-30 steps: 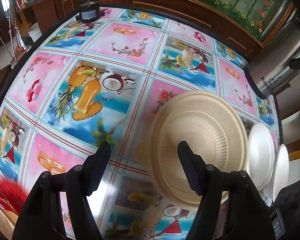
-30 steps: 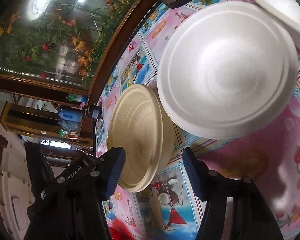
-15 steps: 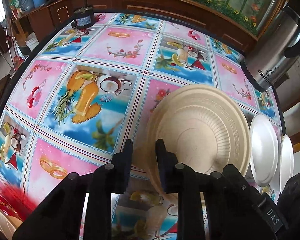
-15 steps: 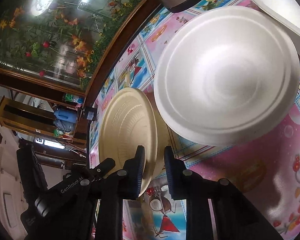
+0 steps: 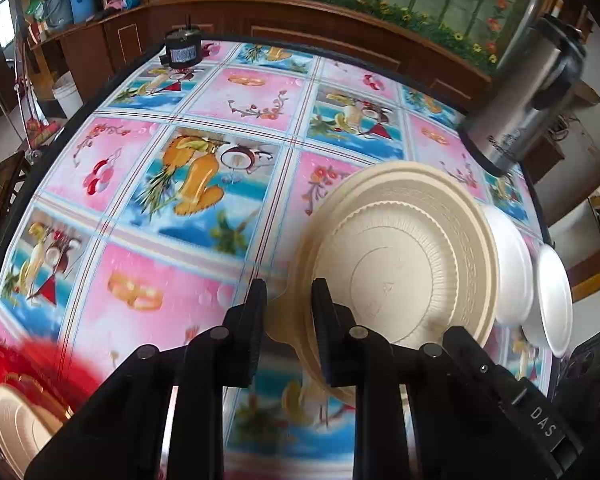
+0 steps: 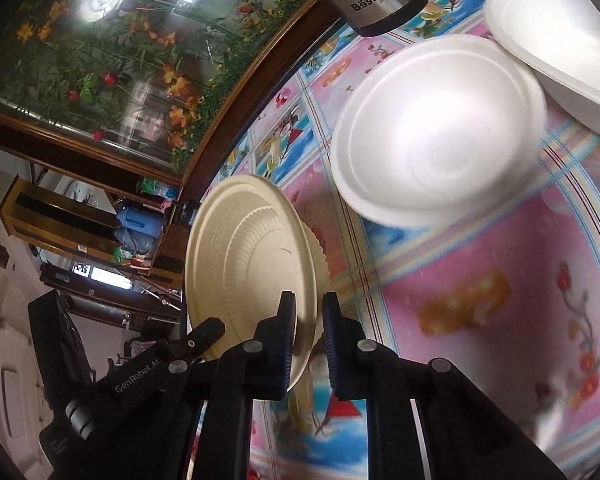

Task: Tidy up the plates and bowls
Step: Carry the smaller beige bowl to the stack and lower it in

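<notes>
A beige ribbed plate [image 5: 400, 272] is held off the colourful tablecloth by both grippers. My left gripper [image 5: 288, 304] is shut on its near rim. My right gripper [image 6: 308, 316] is shut on the opposite rim of the same plate [image 6: 252, 264], which stands tilted on edge in the right wrist view. Two white foam bowls [image 5: 512, 268] [image 5: 556, 300] lie on the table to the right of it; they also show in the right wrist view [image 6: 440, 128] [image 6: 560, 44].
A steel Bestrium flask [image 5: 528, 108] stands at the table's far right edge. A small black motor [image 5: 182, 54] sits at the far edge. A red tray with a beige plate [image 5: 12, 412] is at the near left. A wooden cabinet lies behind the table.
Both grippers closed from wide open onto the beige plate's rim and lifted it off the table, tilting it up. The white bowls stayed in place.
</notes>
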`<state>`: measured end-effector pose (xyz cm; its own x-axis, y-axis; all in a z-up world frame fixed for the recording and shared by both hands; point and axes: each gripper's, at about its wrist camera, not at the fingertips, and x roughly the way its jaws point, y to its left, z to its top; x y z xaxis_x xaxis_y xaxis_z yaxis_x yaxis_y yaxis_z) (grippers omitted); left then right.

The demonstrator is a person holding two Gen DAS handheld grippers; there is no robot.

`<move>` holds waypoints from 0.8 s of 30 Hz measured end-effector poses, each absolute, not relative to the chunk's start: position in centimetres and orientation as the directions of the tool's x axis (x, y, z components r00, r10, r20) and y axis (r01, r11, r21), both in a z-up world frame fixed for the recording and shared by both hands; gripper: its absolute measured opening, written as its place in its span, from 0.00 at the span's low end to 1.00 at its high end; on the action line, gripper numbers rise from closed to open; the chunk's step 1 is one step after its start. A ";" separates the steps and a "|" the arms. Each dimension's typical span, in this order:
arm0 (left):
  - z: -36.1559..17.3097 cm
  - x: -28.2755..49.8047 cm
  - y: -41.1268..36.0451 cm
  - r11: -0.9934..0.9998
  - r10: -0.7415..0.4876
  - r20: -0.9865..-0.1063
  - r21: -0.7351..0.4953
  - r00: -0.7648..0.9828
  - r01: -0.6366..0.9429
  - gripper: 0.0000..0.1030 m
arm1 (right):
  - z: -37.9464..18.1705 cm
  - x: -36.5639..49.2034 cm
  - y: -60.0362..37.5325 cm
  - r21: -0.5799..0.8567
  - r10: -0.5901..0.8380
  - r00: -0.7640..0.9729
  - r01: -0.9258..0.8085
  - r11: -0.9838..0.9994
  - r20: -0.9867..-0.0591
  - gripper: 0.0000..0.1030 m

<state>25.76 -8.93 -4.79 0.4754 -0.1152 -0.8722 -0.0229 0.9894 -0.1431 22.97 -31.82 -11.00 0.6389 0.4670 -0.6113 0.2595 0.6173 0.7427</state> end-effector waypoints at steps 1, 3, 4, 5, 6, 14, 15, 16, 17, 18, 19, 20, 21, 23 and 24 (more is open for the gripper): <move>-4.6 25.0 -9.0 0.990 -0.117 -0.867 -0.142 0.485 -0.015 0.19 | -10.9 22.3 -31.8 0.742 0.467 0.639 0.258 0.618 -0.611 0.11; -4.3 23.0 -9.2 0.990 -0.126 -0.855 -0.140 0.504 0.010 0.19 | -10.7 20.8 -31.8 0.737 0.461 0.642 0.252 0.628 -0.613 0.10; -4.2 22.2 -9.3 0.989 -0.134 -0.849 -0.145 0.511 0.018 0.19 | -10.5 19.9 -31.9 0.734 0.456 0.646 0.251 0.631 -0.612 0.10; -4.0 21.5 -9.3 0.988 -0.141 -0.843 -0.150 0.519 0.025 0.19 | -10.2 18.9 -32.0 0.728 0.448 0.649 0.249 0.639 -0.615 0.10; -3.8 20.7 -9.3 0.987 -0.148 -0.836 -0.154 0.528 0.033 0.19 | -9.9 18.1 -32.0 0.723 0.443 0.651 0.246 0.646 -0.617 0.10; -1.6 13.9 -7.9 0.985 -0.173 -0.767 -0.152 0.618 0.088 0.19 | -6.6 11.2 -30.1 0.640 0.372 0.679 0.187 0.745 -0.632 0.10; -1.3 13.2 -7.5 0.985 -0.173 -0.758 -0.150 0.629 0.090 0.19 | -6.2 10.5 -29.7 0.632 0.367 0.683 0.178 0.755 -0.631 0.10; -1.1 12.7 -7.0 0.985 -0.172 -0.751 -0.149 0.638 0.091 0.19 | -5.9 10.0 -29.3 0.627 0.367 0.685 0.170 0.760 -0.630 0.10; -0.8 11.9 -6.4 0.985 -0.170 -0.741 -0.147 0.649 0.091 0.19 | -5.5 9.2 -28.6 0.622 0.368 0.686 0.157 0.767 -0.627 0.10; -0.6 11.2 -5.9 0.985 -0.171 -0.735 -0.148 0.657 0.090 0.19 | -5.2 8.7 -28.1 0.617 0.369 0.687 0.147 0.773 -0.626 0.10; -0.5 10.5 -5.3 0.985 -0.171 -0.729 -0.150 0.663 0.089 0.19 | -4.9 8.2 -27.6 0.613 0.371 0.688 0.136 0.778 -0.624 0.10; -0.3 9.8 -4.4 0.985 -0.167 -0.721 -0.149 0.672 0.085 0.19 | -4.5 7.5 -26.9 0.603 0.369 0.691 0.122 0.789 -0.622 0.10; -0.1 9.2 -3.8 0.986 -0.161 -0.714 -0.145 0.681 0.081 0.19 | -4.3 7.1 -26.3 0.596 0.367 0.693 0.111 0.795 -0.620 0.10; 0.2 7.8 -2.4 0.988 -0.147 -0.698 -0.140 0.701 0.069 0.19 | -3.6 6.3 -24.6 0.585 0.375 0.695 0.081 0.807 -0.613 0.10; 0.4 7.3 -1.6 0.989 -0.141 -0.691 -0.137 0.709 0.062 0.19 | -3.3 6.0 -23.8 0.582 0.380 0.694 0.068 0.811 -0.611 0.10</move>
<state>7.31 -1.64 0.37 0.7088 -0.1407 -0.6912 0.0623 0.9886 -0.1374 6.02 -23.84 -3.29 0.6941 0.3801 -0.6113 0.0684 0.8106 0.5816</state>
